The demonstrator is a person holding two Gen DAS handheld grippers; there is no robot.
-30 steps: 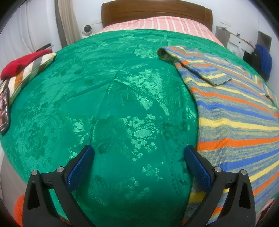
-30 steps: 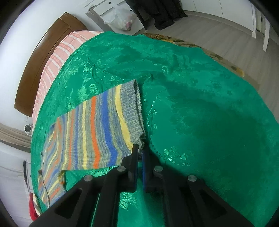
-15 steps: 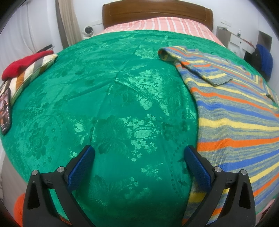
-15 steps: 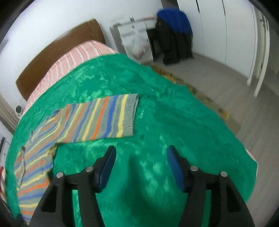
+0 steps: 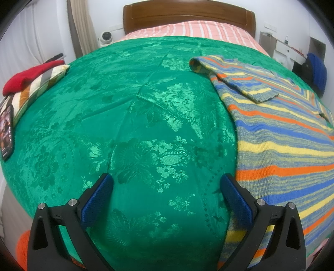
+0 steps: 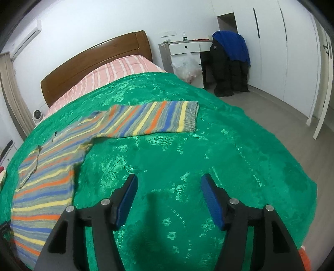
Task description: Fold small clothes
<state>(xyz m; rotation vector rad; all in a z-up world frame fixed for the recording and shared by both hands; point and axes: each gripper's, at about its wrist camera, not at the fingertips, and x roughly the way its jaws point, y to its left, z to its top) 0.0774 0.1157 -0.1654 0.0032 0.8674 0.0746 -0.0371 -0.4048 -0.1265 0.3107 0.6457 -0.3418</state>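
Striped sweater (image 6: 52,166) sleeve (image 6: 158,121), released a second ago, now lies flat ahead of the right gripper (image 6: 169,200); both jaws spread, left gripper (image 5: 167,198) idle. Sleeve fold comes next.

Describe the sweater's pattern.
The sweater has orange, blue, yellow and grey stripes with a grey ribbed cuff, clearest in the right wrist view.

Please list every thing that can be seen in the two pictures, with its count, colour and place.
striped sweater: 1, grey, blue, orange, yellow; flat on bedspread, one sleeve out
bedspread: 1, green; over bed
striped sheet: 1, pink; near headboard
headboard: 1, brown; by wall
red cloth: 1, red; on striped cushion
blue garment: 1, blue; over chair
left gripper: 1, black, blue pads; open
right gripper: 1, same; open
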